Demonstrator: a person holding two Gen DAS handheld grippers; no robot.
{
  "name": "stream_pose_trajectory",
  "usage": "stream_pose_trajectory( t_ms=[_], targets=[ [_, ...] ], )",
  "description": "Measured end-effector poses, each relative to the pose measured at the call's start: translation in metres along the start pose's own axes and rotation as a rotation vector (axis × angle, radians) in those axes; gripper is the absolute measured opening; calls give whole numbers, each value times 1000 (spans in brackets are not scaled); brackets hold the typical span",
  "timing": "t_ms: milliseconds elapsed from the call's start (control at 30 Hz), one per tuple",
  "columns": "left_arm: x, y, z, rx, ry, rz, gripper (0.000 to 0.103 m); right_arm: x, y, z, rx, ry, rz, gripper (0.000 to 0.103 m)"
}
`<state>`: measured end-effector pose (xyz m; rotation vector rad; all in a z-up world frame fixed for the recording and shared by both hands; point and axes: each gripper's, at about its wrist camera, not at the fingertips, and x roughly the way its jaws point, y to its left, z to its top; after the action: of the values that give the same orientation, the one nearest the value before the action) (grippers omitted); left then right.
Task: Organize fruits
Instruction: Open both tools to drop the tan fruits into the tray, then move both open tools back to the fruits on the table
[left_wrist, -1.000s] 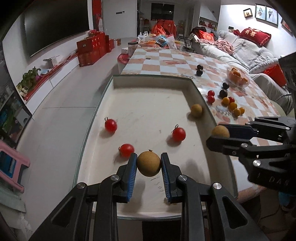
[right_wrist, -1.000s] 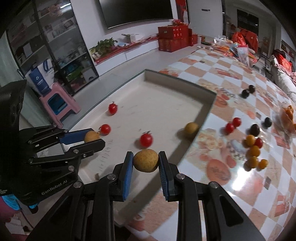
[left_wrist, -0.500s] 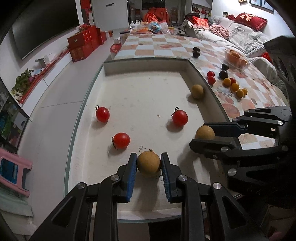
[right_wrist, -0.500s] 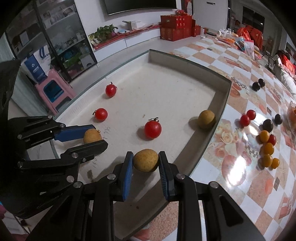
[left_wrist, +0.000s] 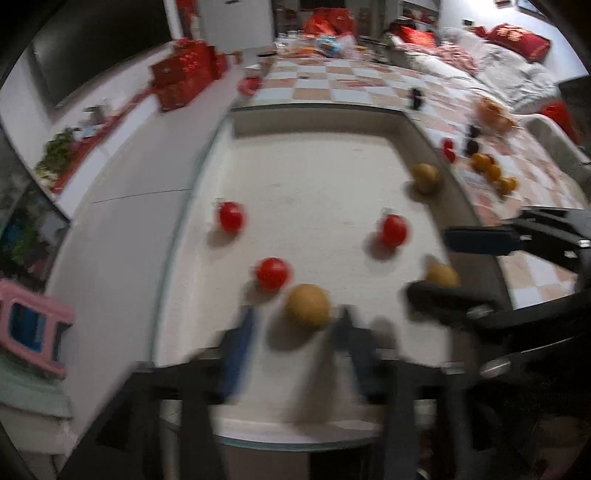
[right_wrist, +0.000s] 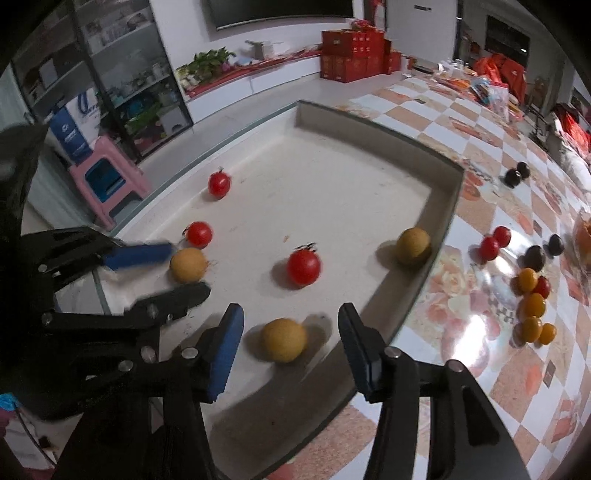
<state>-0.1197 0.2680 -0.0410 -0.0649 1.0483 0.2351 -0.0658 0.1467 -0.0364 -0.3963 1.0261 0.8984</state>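
Note:
A shallow white tray (right_wrist: 448, 225) (left_wrist: 314, 118) holds three red tomatoes and three tan round fruits. My right gripper (right_wrist: 291, 326) is open around a tan fruit (right_wrist: 284, 339) resting on the tray floor, not touching it. My left gripper (left_wrist: 295, 325) is open around another tan fruit (left_wrist: 307, 305), which shows in the right wrist view (right_wrist: 188, 264) between the left fingers (right_wrist: 142, 254). A third tan fruit (right_wrist: 413, 244) lies against the tray's right wall. Tomatoes (right_wrist: 303, 266) (right_wrist: 199, 234) (right_wrist: 219, 184) lie spread over the tray. The left wrist view is blurred.
On the checkered tablecloth (right_wrist: 480, 369) right of the tray lie red tomatoes (right_wrist: 495, 242), dark fruits (right_wrist: 533, 257) and small orange fruits (right_wrist: 532, 306). Two more dark fruits (right_wrist: 517, 173) lie farther back. A pink stool (right_wrist: 107, 181) stands on the floor at the left.
Both grippers have opened and let go of their tan fruits, which now rest on the tray floor. Both grippers also moved lower and closer to the tray.

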Motion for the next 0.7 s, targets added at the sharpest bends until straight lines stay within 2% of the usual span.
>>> stream_pose_trajectory(
  t_ms=[33,100,133,267,333,400,700],
  targets=[
    [-1,4,0,-16,-16,13,82,-3,-3,1,16,-9,15,61],
    [-5,11,0,-43,-26,-26,82,-9,-9,3,48,-32,47,81],
    [-5,13,1,-55,-20,-41,82,-13,-10,4,60,-48,57,81],
    [-10,9,3,-59,-27,-17,82,-28,-18,8,97,-97,71,85],
    [-14,5,5,-54,-34,-18,82,-35,-23,9,110,-118,49,91],
    [-17,-1,8,-51,-42,-14,82,-41,-31,7,124,-134,18,103],
    [-20,-28,14,-14,-40,-25,82,-57,-70,-16,195,-144,-4,103]
  ],
)
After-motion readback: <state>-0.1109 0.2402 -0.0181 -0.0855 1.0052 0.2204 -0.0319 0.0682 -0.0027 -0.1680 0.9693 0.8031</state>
